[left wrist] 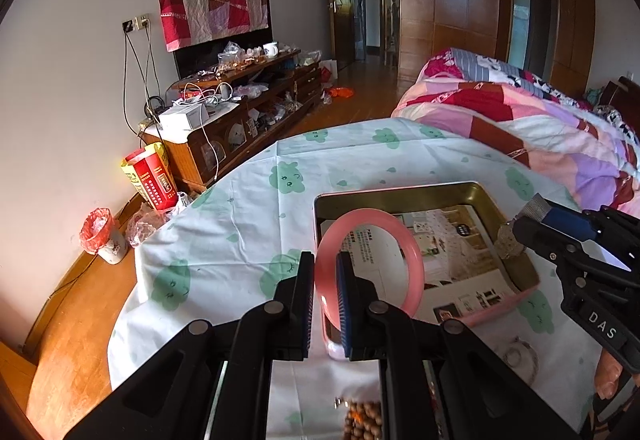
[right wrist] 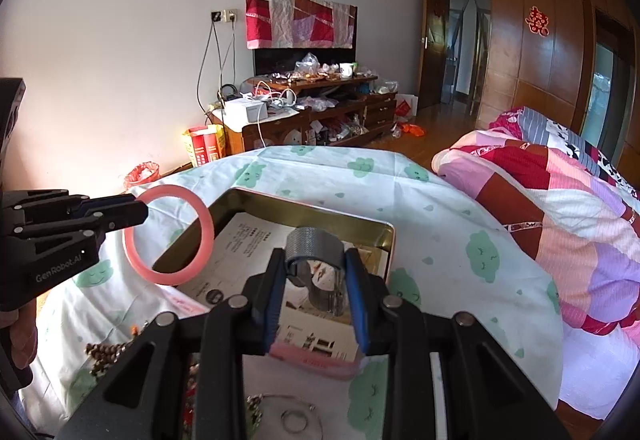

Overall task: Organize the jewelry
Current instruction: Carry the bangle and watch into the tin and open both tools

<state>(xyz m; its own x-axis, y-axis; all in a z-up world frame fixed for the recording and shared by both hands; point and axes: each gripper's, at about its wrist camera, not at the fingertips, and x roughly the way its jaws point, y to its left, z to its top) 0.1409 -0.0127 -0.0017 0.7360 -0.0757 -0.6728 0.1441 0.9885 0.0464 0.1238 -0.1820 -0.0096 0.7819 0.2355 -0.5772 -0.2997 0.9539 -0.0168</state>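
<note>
Item one: pink bangle point(left wrist: 368, 264), clamped by its rim between the fingers of our left gripper point(left wrist: 325, 304), at lower centre of the left wrist view. We hold it upright and off the cloth so it hangs over the near left edge of the tin box point(left wrist: 400, 196), presumably to drop it in clear of the wall.

Item two: a band of grey metal mesh point(right wrist: 315, 250), likely a watch strap or bracelet, pinched from both sides by our right gripper point(right wrist: 314, 304) at centre of the right wrist view. We carry it above the printed paper lining point(right wrist: 256, 240) of the box, well placed for lowering.

Item three: wooden bead string point(right wrist: 105, 354), lower left of the right wrist view, lying loose on the cloud-print cloth point(right wrist: 448, 240) over the tabletop.

Item four: thin silver ring and chain point(right wrist: 294, 420), bottom centre, also on the cloth, outside the box.

We judge both loose pieces not yet sorted.
</note>
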